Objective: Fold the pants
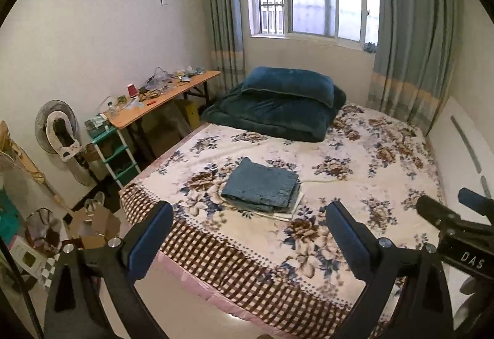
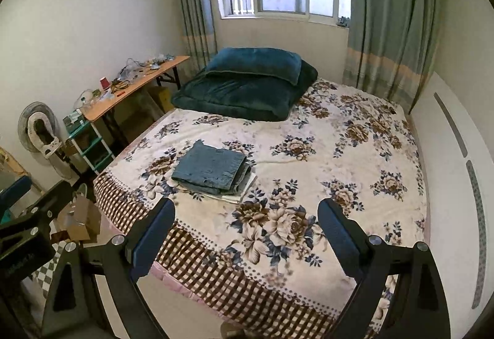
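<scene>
Jaws of the left gripper (image 1: 249, 220) and the right gripper (image 2: 246, 217) are both spread wide and hold nothing, raised over the near edge of the bed (image 2: 308, 292). The pants (image 2: 213, 167) lie folded on the bedcover, left of middle, apart from both grippers, so the folding seems finished.

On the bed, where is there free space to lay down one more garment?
Free: the floral bedspread right of the folded jeans, reaching the white panel; also the strip between jeans and dark blue bedding. Crowded: the wooden side table, covered with clutter.
</scene>
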`<state>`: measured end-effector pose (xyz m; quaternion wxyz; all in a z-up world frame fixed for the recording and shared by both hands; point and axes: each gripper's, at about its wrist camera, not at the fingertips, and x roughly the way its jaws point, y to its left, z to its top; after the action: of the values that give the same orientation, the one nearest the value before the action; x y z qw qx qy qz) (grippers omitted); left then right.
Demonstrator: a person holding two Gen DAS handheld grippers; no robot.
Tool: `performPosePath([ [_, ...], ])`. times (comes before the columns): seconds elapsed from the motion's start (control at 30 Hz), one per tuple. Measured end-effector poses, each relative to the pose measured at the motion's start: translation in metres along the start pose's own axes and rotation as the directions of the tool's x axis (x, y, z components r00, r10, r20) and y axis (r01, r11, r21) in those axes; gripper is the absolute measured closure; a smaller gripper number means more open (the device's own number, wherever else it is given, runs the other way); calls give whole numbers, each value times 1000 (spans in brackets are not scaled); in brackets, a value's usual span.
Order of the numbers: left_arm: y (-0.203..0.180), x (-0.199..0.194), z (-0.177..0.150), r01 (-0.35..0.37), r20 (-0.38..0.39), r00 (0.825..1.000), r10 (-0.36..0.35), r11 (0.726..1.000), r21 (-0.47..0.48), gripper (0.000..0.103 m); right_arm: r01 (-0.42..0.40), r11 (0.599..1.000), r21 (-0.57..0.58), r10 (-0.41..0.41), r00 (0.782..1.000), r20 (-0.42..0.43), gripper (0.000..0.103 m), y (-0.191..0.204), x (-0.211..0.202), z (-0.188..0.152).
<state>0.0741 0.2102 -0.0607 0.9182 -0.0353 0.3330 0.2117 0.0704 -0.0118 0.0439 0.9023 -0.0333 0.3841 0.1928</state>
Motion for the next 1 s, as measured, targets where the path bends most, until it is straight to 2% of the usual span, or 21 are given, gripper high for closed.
performPosePath([
  [0.1,1,11,8,20,-34,999,-20,1000,12,2,39,999,5,-39,999,-17,7,-2,13,7],
  [0.37,-4,37,30,23,-70,997,-22,1000,20,2,61,997,38,-59,998,-36,7,-10,36,36],
  [0.63,-8,40,49,39,-73,997,-37,999,21,2,52,998,43,-50,998,-38,7,-15,44,65],
  [1.0,-7,27,45,13,-43,999,-12,1000,13,2,40,998,44,-39,999,-34,7,-20,43,70],
])
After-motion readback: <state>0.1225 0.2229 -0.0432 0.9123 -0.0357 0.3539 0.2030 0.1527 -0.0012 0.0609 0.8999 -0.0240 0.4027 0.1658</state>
